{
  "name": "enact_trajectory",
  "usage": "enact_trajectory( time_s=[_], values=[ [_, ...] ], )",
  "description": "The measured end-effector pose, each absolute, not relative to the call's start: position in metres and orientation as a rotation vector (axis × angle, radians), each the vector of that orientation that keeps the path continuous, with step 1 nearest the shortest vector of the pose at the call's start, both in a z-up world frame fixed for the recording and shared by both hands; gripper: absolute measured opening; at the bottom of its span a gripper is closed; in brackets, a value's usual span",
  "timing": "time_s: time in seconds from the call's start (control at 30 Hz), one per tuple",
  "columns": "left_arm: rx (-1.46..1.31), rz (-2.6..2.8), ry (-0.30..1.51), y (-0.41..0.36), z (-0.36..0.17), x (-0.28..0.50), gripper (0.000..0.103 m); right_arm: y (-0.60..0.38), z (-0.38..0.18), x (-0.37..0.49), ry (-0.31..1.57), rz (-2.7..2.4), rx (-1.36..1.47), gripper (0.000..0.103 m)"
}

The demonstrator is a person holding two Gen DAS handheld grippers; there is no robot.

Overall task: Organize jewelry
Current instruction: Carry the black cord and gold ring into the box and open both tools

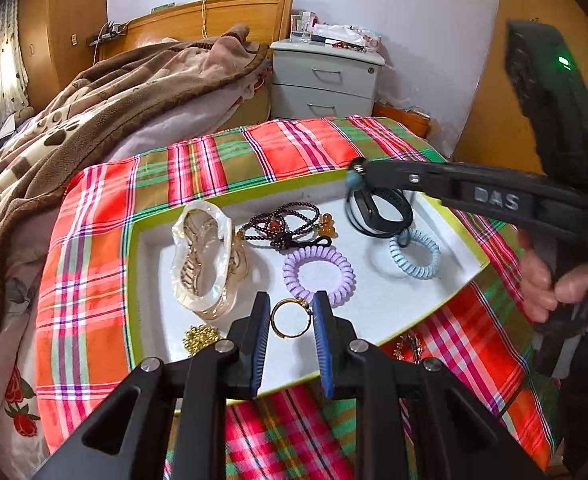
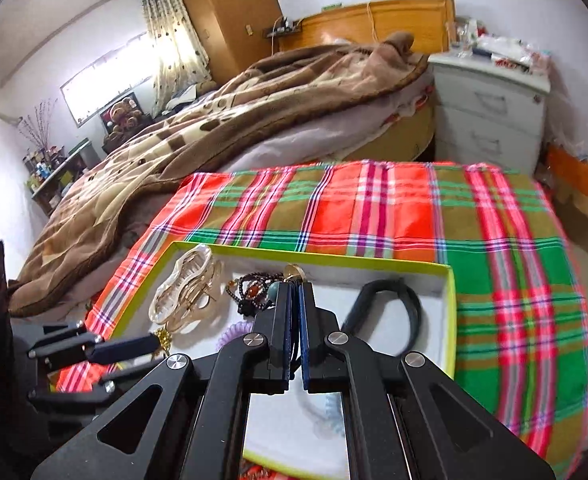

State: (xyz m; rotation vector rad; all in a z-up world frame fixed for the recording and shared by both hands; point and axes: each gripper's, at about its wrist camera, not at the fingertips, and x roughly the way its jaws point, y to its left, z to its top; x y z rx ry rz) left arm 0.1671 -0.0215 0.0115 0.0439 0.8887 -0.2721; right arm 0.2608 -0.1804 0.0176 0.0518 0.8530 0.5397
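1. The left gripper (image 1: 292, 316) hangs over the near edge of the shallow white tray with a lime-green rim (image 1: 132, 240); its jaws stand apart either side of a thin gold ring (image 1: 290, 318), not pressing it.
2. The right gripper (image 2: 295, 280) has its jaws clenched on a small pendant with a teal bead (image 2: 273, 289), above the tray.
3. A lilac coil hair tie (image 1: 318, 272) lies in the tray on the plaid-covered bench (image 1: 294, 148).

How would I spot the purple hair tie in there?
Find the green-edged tray on the plaid cloth. The purple hair tie lies near the tray's middle, a coiled ring. The blue hair tie beside it is coiled too, but pale blue.
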Motion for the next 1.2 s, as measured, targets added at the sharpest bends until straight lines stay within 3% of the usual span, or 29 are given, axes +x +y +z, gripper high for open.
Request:
enact_trajectory(
  time_s=[0.83, 1.2],
  values=[
    [0.036, -0.255, 0.966, -0.023, -0.018, 0.186, 0.023, -0.161, -0.014, 0.288, 0.927, 0.496, -0.094, 0.003],
    [0.028, -0.256, 0.980, -0.024, -0.020, 0.185, 0.024, -0.162, -0.011, 0.287, 0.915, 0.472, -0.110, 0.015]
  ],
)
